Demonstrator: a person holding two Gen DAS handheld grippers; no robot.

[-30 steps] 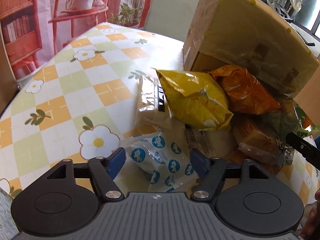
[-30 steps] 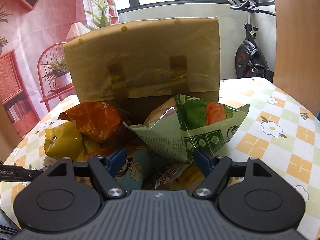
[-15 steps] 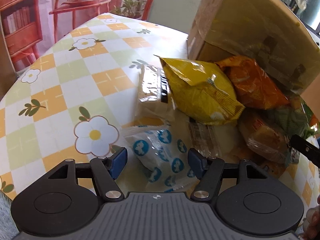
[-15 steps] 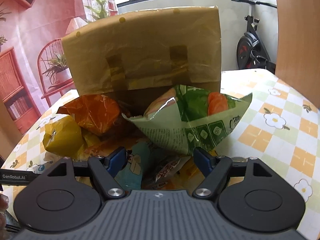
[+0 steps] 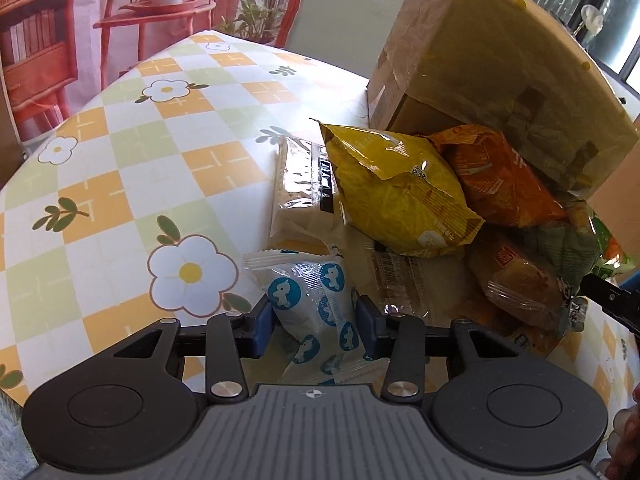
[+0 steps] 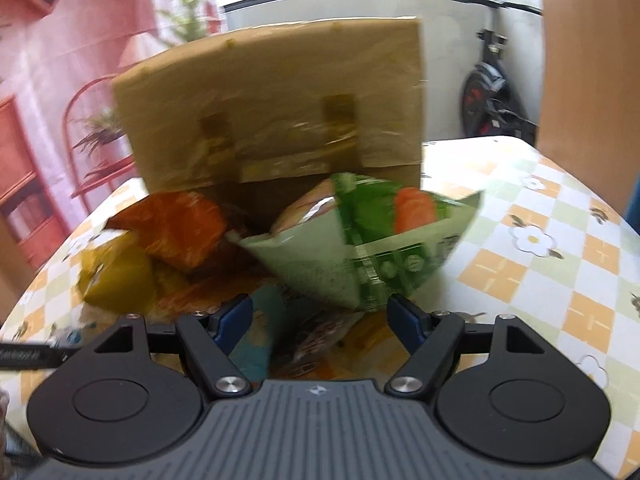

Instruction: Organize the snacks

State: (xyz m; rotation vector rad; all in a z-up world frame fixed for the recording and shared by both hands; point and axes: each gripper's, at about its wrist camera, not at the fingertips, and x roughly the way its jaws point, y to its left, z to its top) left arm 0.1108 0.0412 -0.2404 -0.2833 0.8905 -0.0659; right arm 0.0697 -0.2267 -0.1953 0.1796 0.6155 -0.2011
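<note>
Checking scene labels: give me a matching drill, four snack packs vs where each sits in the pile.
Things:
1. white packet with blue roundels
2. yellow bag
3. orange bag
4. green bag

Places:
A. just ahead of the right gripper, whose jaws stand open
B. against the mouth of the cardboard box
C. between the left gripper pads, which have just closed in
D. on top of the clear cracker pack

Pairs: 1-C, 2-D, 3-B, 4-A
</note>
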